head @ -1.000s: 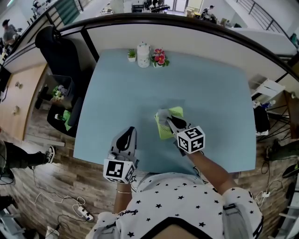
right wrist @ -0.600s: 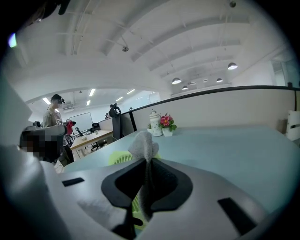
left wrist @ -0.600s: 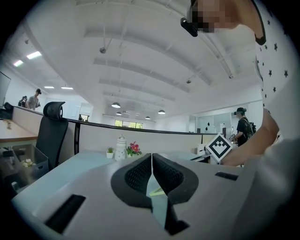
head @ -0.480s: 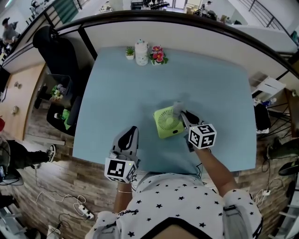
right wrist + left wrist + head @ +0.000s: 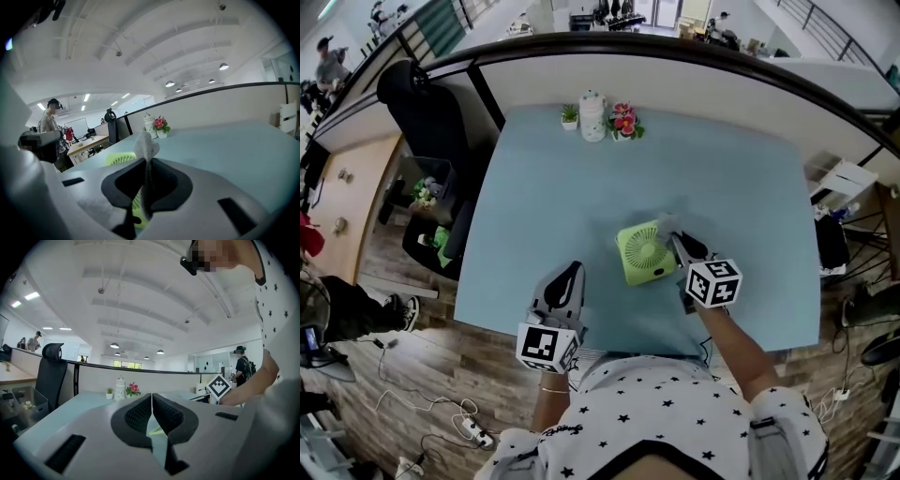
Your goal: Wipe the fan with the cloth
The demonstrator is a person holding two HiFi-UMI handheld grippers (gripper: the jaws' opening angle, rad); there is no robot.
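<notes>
A small green fan (image 5: 643, 251) lies on the pale blue table (image 5: 722, 178), grille up. My right gripper (image 5: 679, 242) is at the fan's right edge, shut on a grey cloth (image 5: 146, 149) that sticks up between its jaws, with the green fan (image 5: 121, 159) just left of it in the right gripper view. My left gripper (image 5: 565, 281) hangs at the table's near edge, left of the fan, jaws shut with nothing between them (image 5: 152, 414). A sliver of the fan (image 5: 157, 431) shows past its jaws.
A white jar (image 5: 592, 115), a tiny potted plant (image 5: 570, 116) and red flowers (image 5: 625, 121) stand at the table's far edge. A dark office chair (image 5: 422, 112) stands left of the table; a partition wall runs behind it.
My right gripper has slid with the cloth from over the fan's middle to its right edge, uncovering the grille. The left gripper has stayed where it was.
</notes>
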